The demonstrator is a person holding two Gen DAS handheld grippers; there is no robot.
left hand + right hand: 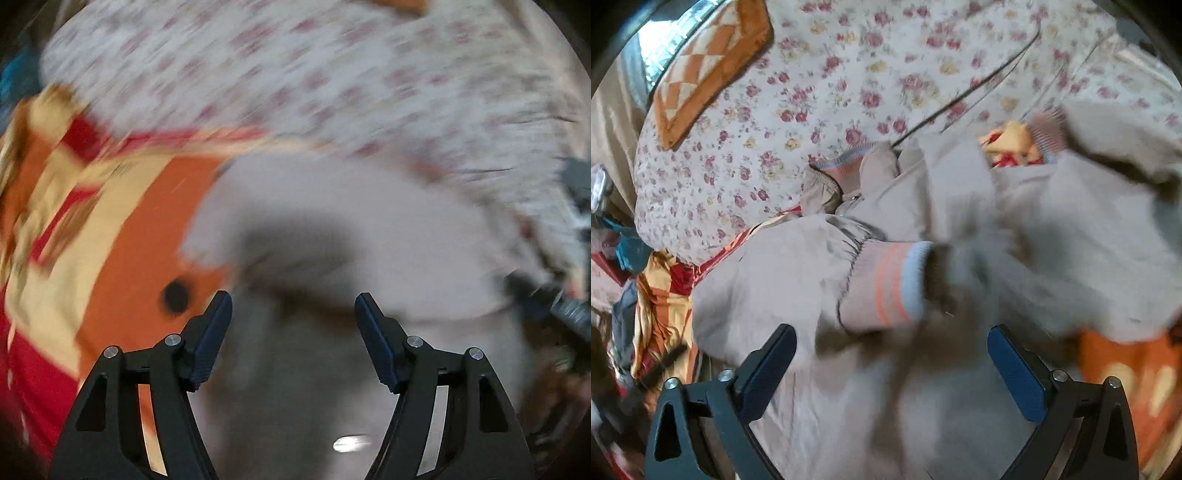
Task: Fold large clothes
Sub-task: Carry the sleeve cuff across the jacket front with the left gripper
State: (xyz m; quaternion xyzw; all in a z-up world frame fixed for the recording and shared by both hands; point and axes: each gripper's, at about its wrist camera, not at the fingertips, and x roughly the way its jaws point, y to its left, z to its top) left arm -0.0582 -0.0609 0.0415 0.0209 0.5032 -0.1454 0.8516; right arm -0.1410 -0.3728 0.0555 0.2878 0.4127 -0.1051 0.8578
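A large pale grey-beige jacket point(783, 280) lies spread on the bed. One sleeve lies across its body, ending in a ribbed cuff point(886, 284) with orange and light blue stripes. A second cuff point(1047, 133) shows at the upper right, and the striped collar point(838, 166) lies near the floral quilt. My right gripper point(892, 354) is open and empty, just above the jacket below the cuff. In the blurred left wrist view the jacket point(351, 229) fills the middle. My left gripper point(293, 314) is open and empty above it.
A floral quilt point(849, 74) covers the far side of the bed and also shows in the left wrist view point(295, 74). An orange checked cushion point(709, 62) lies on it. An orange, red and cream sheet point(92, 221) lies under the jacket. Clutter sits at the left edge point(624, 258).
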